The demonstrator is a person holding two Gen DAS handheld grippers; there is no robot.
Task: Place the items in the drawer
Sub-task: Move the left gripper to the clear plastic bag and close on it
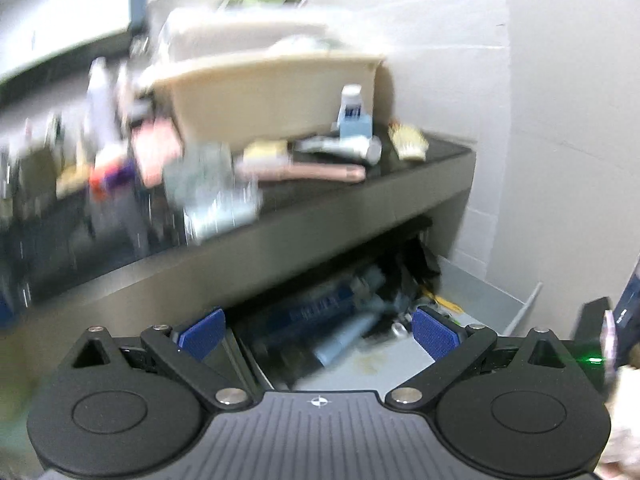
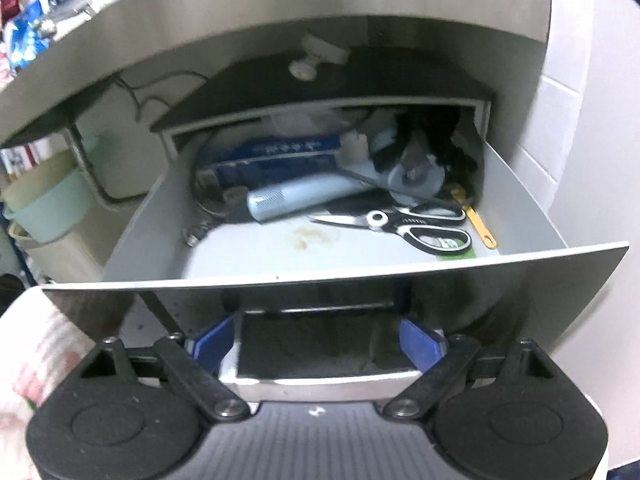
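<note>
Grey metal forms the open drawer [image 2: 560, 208], in which scissors [image 2: 416, 224], a pale blue tube [image 2: 304, 198] and a dark blue box [image 2: 272, 156] are seen. Both the right gripper [image 2: 316, 344] and the left gripper [image 1: 318, 330] are held spread — nothing is pinched. Above, the counter [image 1: 360, 204] is crowded with a pink tube [image 1: 312, 172] and a beige tub [image 1: 272, 96].

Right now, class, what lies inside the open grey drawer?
In the open grey drawer: black-handled scissors, a pale blue tube, a dark blue box. Things farther back are hidden in shadow.
</note>
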